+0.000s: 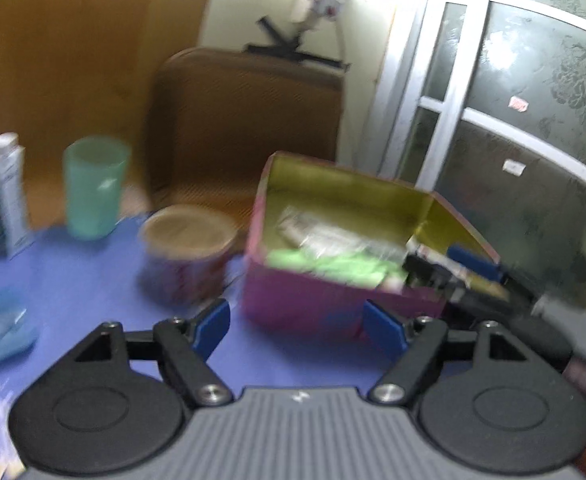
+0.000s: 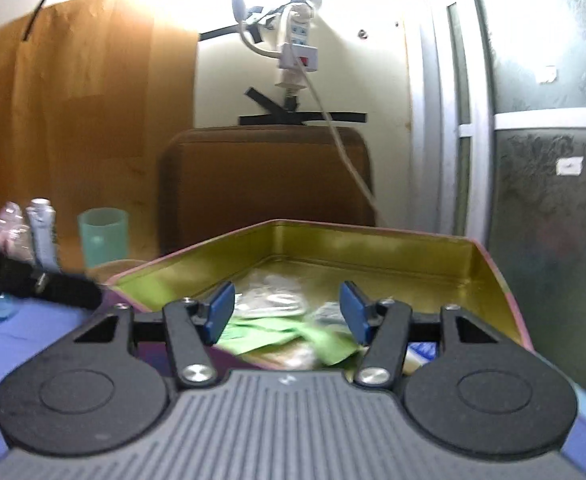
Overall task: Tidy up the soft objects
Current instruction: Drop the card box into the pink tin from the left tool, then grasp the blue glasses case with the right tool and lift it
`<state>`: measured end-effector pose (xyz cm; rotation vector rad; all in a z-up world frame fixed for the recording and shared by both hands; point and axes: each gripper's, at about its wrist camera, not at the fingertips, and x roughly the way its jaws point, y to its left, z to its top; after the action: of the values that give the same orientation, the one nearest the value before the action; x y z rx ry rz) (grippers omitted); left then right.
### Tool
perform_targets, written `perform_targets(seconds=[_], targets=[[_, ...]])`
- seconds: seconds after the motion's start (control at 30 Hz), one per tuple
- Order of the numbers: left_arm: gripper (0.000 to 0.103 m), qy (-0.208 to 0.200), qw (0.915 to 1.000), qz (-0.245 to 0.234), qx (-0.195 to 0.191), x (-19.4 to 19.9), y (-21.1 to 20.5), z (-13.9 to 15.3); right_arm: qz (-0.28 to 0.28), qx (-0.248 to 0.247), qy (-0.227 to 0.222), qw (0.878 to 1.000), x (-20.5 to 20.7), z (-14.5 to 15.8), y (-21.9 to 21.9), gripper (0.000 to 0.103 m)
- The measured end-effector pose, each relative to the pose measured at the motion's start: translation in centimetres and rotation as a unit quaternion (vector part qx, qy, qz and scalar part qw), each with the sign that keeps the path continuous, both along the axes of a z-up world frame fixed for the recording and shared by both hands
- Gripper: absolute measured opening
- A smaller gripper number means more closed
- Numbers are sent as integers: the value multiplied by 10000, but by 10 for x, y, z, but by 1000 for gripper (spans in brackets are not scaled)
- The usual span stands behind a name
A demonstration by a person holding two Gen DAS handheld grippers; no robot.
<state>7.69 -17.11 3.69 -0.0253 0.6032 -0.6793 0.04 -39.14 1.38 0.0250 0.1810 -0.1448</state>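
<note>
While the left wrist view is smeared by motion blur, it still shows the left gripper (image 1: 296, 324) at lower centre with its blue pads spread and nothing between them. Just beyond it, right of centre, sits the open pink tin (image 1: 325, 300), and inside lie a green soft packet (image 1: 329, 266) and a pale crinkled pouch (image 1: 333, 236). The right gripper (image 1: 445, 268) reaches over the tin's right edge. A round tub (image 1: 187, 256) stands just left of the tin and a teal cup (image 1: 93, 188) stands further left. A sideways sweep here could, I judge, knock the tub or nudge the tin across the blue tabletop (image 1: 93, 292). A white tube (image 1: 7, 192) at far left carries print too blurred to read.

In the right wrist view, the right gripper (image 2: 287, 314) hangs at centre over the tin's near wall, empty, pads apart. The green packet (image 2: 277, 334) lies directly below them. Closing from this height would likely miss or pinch only an edge. The left gripper (image 2: 73, 292) enters from the left edge. I can read no writing; the small logo on the gripper body is illegible.
</note>
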Motion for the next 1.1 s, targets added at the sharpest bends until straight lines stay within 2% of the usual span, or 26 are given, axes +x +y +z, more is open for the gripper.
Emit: perform_targets(seconds=[0.1,0.23,0.37,0.43,0.47,0.53,0.57,0.67,0.73,0.8,0.9,1.1], targets=[[75,36,9997,185,175,-17,37,-13,343,105,-72,9993,-1,4,13,61],[75,-3,9977,565,380,-41,92,-27,1165,186,62,9930,1,12,47,61],[76,-128,9920,1190,389,-53,148,-34,2241,430,666,9713,32,13,90,61],[76,-87,9870,1559,377,-49,169,-38,2752,555,1065,9539,60,12,120,61],[74,-8,9854,1687,228,-47,179,-39,2927,617,1193,9467,70,10,134,61],[74,114,9837,1771,-293,-41,196,-37,3097,841,1507,9350,105,8,162,64],[74,153,9822,1832,-387,-38,200,-38,3124,976,1647,9305,122,7,171,64],[74,263,9814,1812,-570,-33,205,-38,3120,1536,2032,9153,186,7,197,64],[74,238,9816,1793,-618,-37,206,-38,3030,1675,2289,9098,217,6,214,64],[74,242,9816,1785,-641,-37,207,-38,3119,1631,2558,9004,231,2,228,63],[74,255,9808,1777,-766,-37,210,-37,3167,1287,2872,8948,229,-3,237,40],[74,310,9782,1724,-1118,-37,221,-40,3747,1236,2919,8713,163,-7,197,40]])
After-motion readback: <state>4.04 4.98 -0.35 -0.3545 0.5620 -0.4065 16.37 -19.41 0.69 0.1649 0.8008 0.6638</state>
